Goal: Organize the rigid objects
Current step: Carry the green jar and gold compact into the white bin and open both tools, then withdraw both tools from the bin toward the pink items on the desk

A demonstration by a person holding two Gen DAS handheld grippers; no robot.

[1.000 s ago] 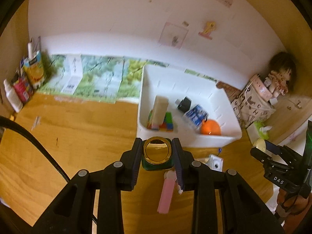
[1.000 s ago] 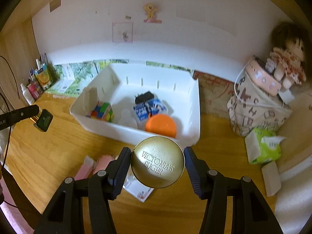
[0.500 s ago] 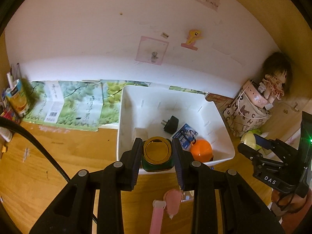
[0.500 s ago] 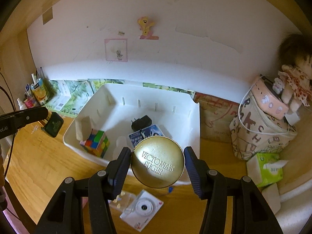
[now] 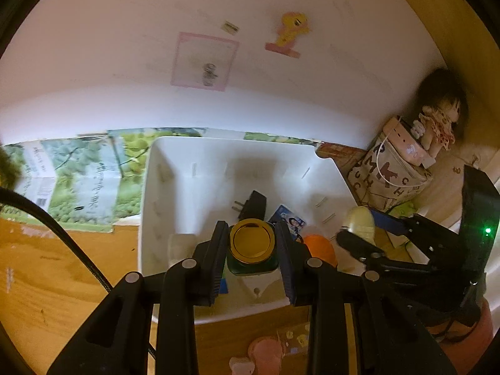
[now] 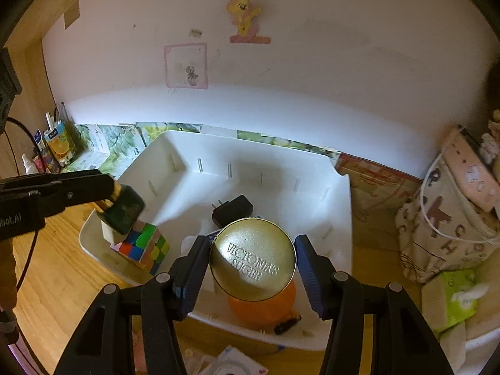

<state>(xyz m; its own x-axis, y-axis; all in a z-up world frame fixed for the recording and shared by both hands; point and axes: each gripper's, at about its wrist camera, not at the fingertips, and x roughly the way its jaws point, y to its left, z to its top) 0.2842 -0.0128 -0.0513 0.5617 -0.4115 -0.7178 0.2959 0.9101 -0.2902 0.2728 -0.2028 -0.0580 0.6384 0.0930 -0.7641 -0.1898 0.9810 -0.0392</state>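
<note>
Gold-capped and dark green, a small bottle (image 5: pixel 252 251) sits clamped between the fingers of the left hand-held gripper (image 5: pixel 252 250), held above the near left part of a white plastic bin (image 6: pixel 339 187), just over a multicoloured cube (image 6: pixel 142 247). The right hand-held gripper (image 6: pixel 252 261) carries a round gold tin (image 6: pixel 252 259), lid embossed with lettering, over the bin's near edge; its jaws flank the tin, though whether the pads actually press its sides cannot be told from here. Below it lies an orange ball (image 6: pixel 262 309); a black plug adapter (image 6: pixel 232 209) rests on the bin floor.

Both held items look rigid and smooth. The bottle (probably glass, so breakable) is best gripped across its squat body rather than the slick cap, and set down gently, not dropped. The tin's polished metal likely offers little friction, and a hold across its widest diameter would seem safest. The bin stands on a wooden surface (image 6: pixel 62 281), its walls glossy and ribbed with shallow slots.
</note>
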